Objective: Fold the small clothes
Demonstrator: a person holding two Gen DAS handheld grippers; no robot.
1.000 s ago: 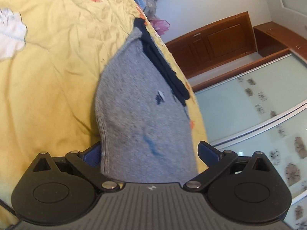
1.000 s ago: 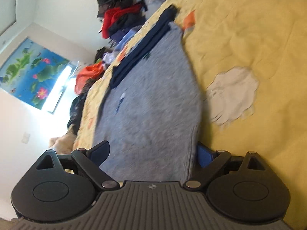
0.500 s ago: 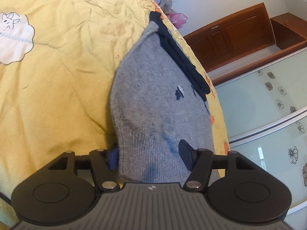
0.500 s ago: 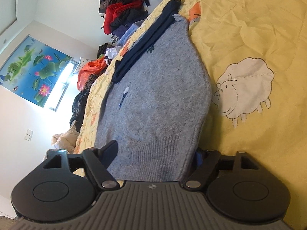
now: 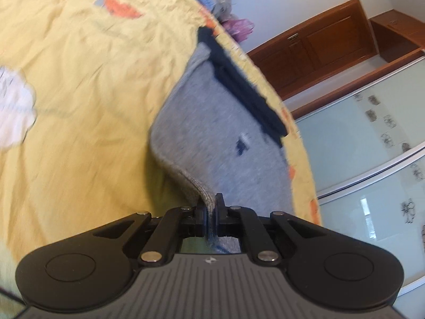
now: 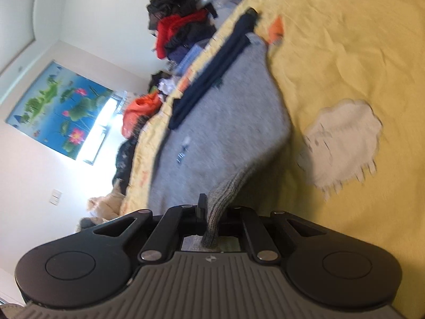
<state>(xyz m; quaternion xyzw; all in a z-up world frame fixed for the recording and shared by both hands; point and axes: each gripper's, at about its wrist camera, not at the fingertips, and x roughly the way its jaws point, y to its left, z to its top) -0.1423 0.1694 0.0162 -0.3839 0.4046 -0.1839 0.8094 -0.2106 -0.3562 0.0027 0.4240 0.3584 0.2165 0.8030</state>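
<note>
A small grey knit sweater (image 5: 228, 138) with a dark navy band (image 5: 244, 90) along its far edge lies on the yellow bedspread (image 5: 85, 85). My left gripper (image 5: 210, 212) is shut on the sweater's ribbed hem and lifts that corner off the bed. The sweater also shows in the right wrist view (image 6: 225, 122), with the navy band (image 6: 212, 77) at its far side. My right gripper (image 6: 212, 212) is shut on the other ribbed hem corner, which is raised too.
The bedspread has a white sheep patch (image 6: 342, 141) and orange patches (image 5: 119, 8). A pile of clothes (image 6: 183, 26) sits at the bed's far end. A wooden cabinet (image 5: 318, 50) and glass wardrobe doors (image 5: 372, 143) stand beside the bed.
Both grippers closed fully on the sweater's hem, from open a second ago. The pinched hem corners now rise off the bed.
</note>
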